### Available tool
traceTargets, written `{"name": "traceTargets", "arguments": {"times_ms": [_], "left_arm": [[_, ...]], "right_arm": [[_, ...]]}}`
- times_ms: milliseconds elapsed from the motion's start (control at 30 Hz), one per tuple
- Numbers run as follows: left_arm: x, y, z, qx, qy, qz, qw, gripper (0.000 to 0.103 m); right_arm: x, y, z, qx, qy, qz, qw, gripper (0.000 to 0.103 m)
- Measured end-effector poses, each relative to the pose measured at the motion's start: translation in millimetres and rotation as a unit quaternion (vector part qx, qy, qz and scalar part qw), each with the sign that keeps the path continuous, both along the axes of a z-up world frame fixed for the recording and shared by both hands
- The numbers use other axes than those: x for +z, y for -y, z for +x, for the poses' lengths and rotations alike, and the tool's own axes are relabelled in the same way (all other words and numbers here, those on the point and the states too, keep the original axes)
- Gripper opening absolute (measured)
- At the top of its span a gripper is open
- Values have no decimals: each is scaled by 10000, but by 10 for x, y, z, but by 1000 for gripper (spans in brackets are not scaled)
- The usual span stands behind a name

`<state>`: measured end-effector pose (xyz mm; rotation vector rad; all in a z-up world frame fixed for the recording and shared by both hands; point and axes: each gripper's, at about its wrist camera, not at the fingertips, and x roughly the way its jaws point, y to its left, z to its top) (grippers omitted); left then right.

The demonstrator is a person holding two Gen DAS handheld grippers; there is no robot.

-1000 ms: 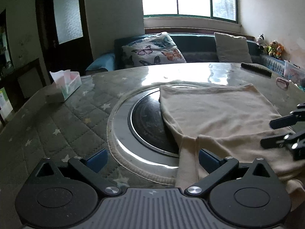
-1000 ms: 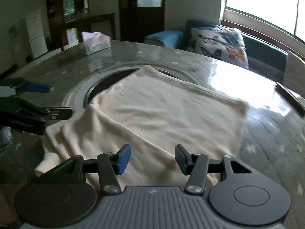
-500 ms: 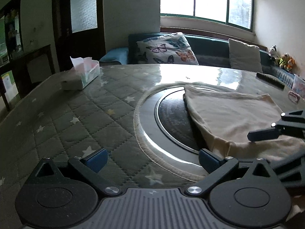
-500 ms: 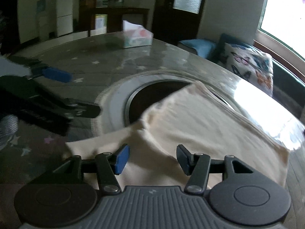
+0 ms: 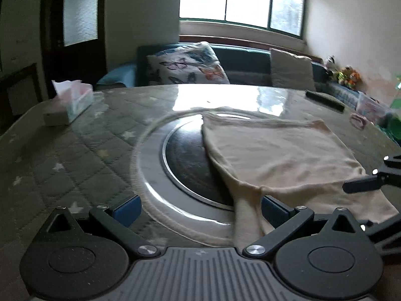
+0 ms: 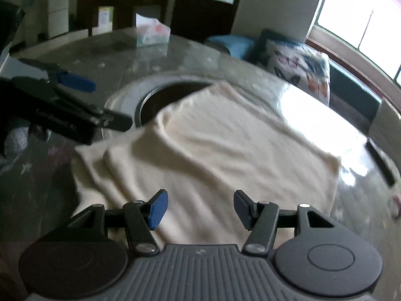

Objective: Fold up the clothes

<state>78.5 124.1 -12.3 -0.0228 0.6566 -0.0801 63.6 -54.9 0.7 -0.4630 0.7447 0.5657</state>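
The cream-coloured soft knit garment [image 6: 225,145] lies spread over the right half of the round dark inset plate [image 5: 185,160] in the table centre, with a doubled layer along its near-left side.

Expect it to be light, limp and prone to sagging; it will not hold shape when lifted. Take hold at an edge or corner, pinching all layers together.

Your left gripper [image 5: 200,208] has its jaws wide apart, empty, just beside the garment's near-left corner. Your right gripper [image 6: 199,208] is likewise spread and empty, over the garment's near edge.
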Motion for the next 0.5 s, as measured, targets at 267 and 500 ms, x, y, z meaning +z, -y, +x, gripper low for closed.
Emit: {"name": "traceTargets", "arguments": {"times_ms": [267, 500], "left_arm": [[-79, 114, 10, -270, -184, 39, 9995, 103], [-123, 121, 0, -390, -320, 143, 9986, 103]], "right_arm": [[62, 51, -176, -207, 96, 62, 9997, 64], [9, 238, -191, -808, -52, 98, 9967, 65]]}}
